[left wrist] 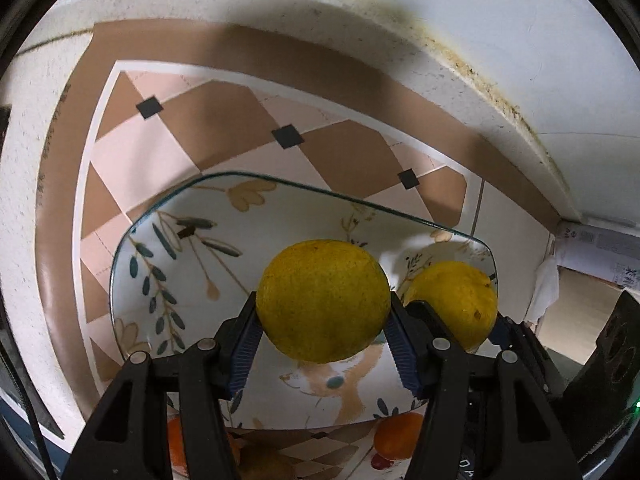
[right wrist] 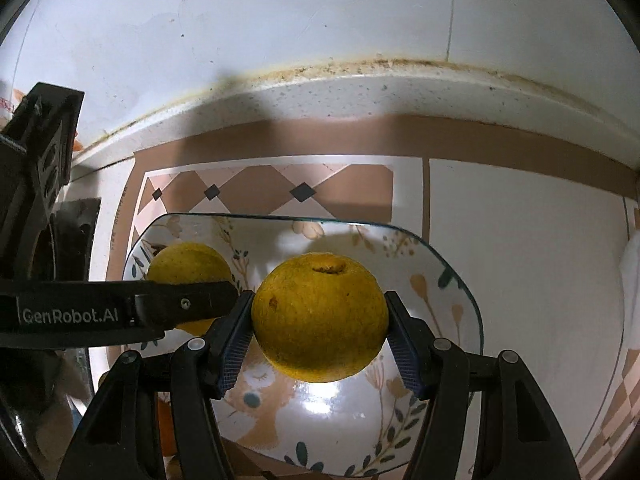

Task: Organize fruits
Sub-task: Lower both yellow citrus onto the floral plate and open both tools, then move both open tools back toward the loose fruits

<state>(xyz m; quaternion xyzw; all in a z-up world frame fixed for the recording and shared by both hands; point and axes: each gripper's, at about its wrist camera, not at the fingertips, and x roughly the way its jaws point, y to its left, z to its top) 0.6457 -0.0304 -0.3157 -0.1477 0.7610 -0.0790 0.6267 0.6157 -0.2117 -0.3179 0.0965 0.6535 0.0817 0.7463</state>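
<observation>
My left gripper [left wrist: 323, 300] is shut on a yellow citrus fruit [left wrist: 320, 280], its blue pads pressing both sides. It hangs over a floral plate [left wrist: 280, 182] with a dark rim. To its right a second yellow fruit [left wrist: 452, 300] sits between fingers [left wrist: 430, 320] of the other gripper. In the right wrist view my right gripper [right wrist: 318, 300] is shut on that yellow fruit [right wrist: 320, 340], stem scar up, over the same plate [right wrist: 460, 280]. The left gripper's finger [right wrist: 180, 302] and its fruit [right wrist: 184, 264] show at the left. Whether either fruit touches the plate I cannot tell.
The plate rests on a brown and pink diamond-patterned mat [left wrist: 224, 120] on a speckled white counter [left wrist: 24, 200] that ends at a stained wall joint [right wrist: 360, 66]. Orange fruits [left wrist: 396, 436] lie by the plate's near edge. A white cloth [left wrist: 544, 288] hangs at the right.
</observation>
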